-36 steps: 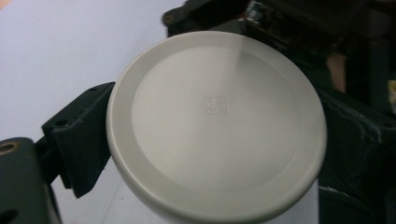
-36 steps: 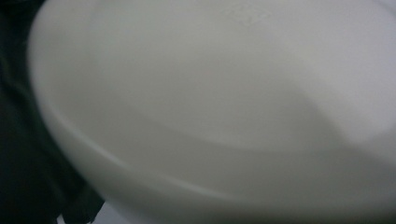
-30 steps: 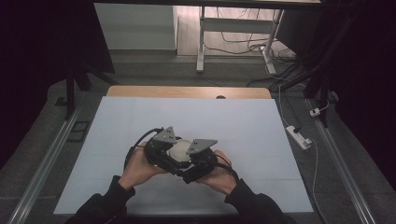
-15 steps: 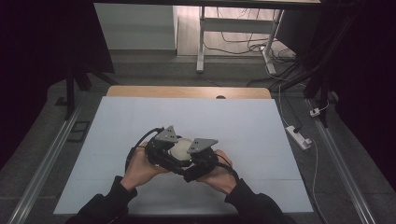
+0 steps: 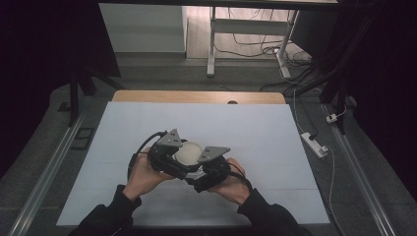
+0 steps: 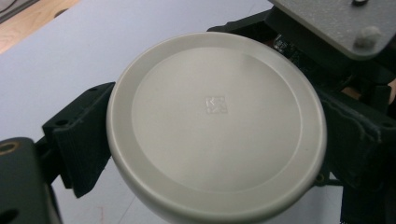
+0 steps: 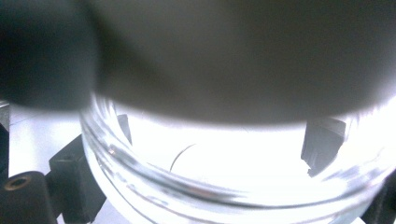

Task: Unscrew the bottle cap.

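Observation:
A small clear glass jar [image 7: 210,186] with a round white lid [image 5: 188,152] is held just above the white table top [image 5: 255,132], near the front middle. My left gripper [image 5: 167,156] comes in from the left and is shut on the lid [image 6: 215,112], with one black jaw on each side of its rim. From the right, my right gripper [image 5: 209,169] is shut on the glass body, whose wall sits between its two jaws in the right gripper view. The two grippers almost touch each other. A hand holds each one.
The white sheet covers most of the table, with a strip of bare wood [image 5: 196,96] along the far edge. Metal rails [image 5: 49,167] run down both sides. A white power strip [image 5: 314,144] lies on the floor at the right.

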Motion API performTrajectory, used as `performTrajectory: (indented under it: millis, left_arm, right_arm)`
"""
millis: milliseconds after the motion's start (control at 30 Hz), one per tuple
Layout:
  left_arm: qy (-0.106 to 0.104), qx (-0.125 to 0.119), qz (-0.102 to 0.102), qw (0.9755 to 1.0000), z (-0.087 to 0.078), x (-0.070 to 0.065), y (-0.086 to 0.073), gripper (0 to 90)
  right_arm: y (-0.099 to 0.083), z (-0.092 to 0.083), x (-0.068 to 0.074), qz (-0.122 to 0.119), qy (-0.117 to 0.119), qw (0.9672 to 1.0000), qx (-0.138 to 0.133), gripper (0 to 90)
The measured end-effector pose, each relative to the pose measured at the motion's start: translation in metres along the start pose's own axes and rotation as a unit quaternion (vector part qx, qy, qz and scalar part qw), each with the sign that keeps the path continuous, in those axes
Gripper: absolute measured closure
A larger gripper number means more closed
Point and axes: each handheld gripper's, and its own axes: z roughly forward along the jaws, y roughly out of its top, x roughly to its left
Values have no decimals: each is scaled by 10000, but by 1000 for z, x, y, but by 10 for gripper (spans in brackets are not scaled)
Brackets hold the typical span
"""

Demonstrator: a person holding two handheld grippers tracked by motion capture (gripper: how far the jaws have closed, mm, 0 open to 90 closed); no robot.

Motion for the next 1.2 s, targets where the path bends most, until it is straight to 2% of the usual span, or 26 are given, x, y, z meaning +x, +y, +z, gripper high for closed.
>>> performTrajectory:
  millis: [367,733,1200]
  left_arm:
    - [16,-72,-5,10000,-11,0,-2,79]
    - [-45,-33,-44,10000,-15,-2,-14,79]
    - [-90,-103,-91,9999,-22,-8,-25,79]
  right_arm:
    - [-2,-3,-7,90,-86,9999,-6,65]
    - [-5,-8,-20,188,-260,9995,-55,65]
    - [-5,-13,-31,300,-431,9986,-111,65]
